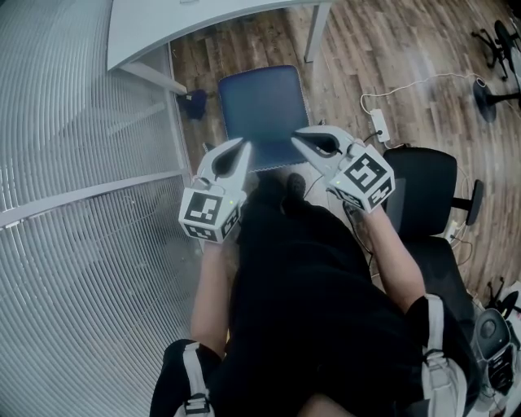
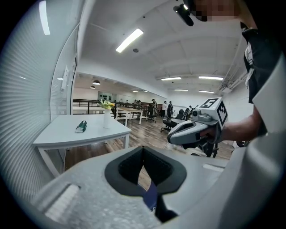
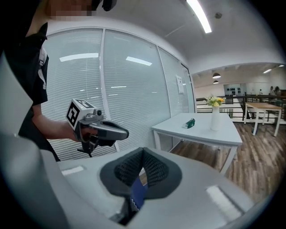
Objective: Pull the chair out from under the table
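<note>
The left gripper (image 1: 242, 148) and right gripper (image 1: 298, 138) each have their jaws pinched shut on the near edge of the blue chair (image 1: 264, 110), which stands just in front of the desk (image 1: 163, 24). The grasp seems made. Next comes an even, level pull with both hands toward the person.

Light: bright, even; ceiling strip light (image 2: 129, 40) at 11 o'clock.
Glare: pale streaks on glass wall (image 3: 129, 89).
Shadows: faint.
Distortion: fisheye bending, black corners.
Focus: left gripper (image 2: 144, 156) and right gripper (image 3: 143, 156) soft up close.
</note>
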Demonstrator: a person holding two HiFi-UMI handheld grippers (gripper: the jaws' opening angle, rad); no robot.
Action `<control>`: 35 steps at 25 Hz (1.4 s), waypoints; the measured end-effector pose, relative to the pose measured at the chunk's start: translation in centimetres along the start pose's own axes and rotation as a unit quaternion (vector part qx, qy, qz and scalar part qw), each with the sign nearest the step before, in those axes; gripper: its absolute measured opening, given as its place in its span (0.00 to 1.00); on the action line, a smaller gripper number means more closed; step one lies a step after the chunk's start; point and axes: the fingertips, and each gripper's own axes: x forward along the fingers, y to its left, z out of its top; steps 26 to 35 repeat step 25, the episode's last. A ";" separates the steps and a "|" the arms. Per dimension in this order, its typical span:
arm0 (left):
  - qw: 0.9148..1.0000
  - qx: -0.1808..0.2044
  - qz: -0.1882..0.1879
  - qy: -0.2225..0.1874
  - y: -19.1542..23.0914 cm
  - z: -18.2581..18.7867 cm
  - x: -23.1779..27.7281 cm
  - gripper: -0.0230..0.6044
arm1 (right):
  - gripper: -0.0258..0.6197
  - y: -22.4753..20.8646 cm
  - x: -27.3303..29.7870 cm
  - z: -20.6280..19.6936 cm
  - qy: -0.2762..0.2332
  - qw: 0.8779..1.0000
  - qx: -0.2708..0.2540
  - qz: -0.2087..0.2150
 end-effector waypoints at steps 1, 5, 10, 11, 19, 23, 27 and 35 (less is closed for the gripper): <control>1.000 0.000 0.001 0.000 -0.1 -0.1 -0.1 0.05 | 0.04 0.1 -0.1 -0.1 0.002 1.000 0.000 0.001; 1.000 -0.001 0.002 0.000 -0.1 -0.2 -0.4 0.05 | 0.04 0.3 -0.2 -0.4 0.008 1.000 -0.005 -0.001; 1.000 -0.003 0.003 0.003 0.4 -0.4 -0.5 0.05 | 0.04 0.7 0.3 -0.5 0.011 1.000 -0.014 0.007; 1.000 -0.003 0.003 0.005 0.4 -0.5 -0.5 0.05 | 0.04 0.7 0.3 -0.5 0.013 1.000 -0.015 0.009; 1.000 0.001 -0.012 0.000 -0.6 -0.1 -0.1 0.05 | 0.04 0.7 -0.2 -0.2 0.015 1.000 -0.022 0.010; 1.000 0.002 -0.013 0.003 -1.0 -0.1 0.2 0.05 | 0.04 0.2 -0.7 -0.6 0.017 1.000 -0.023 0.005; 1.000 0.002 -0.016 0.005 -1.3 -0.2 0.3 0.05 | 0.04 0.0 -1.0 -0.8 0.019 1.000 -0.024 0.002; 1.000 0.002 -0.016 0.005 -1.3 -0.2 0.3 0.05 | 0.04 0.0 -1.0 -0.8 0.019 1.000 -0.024 0.002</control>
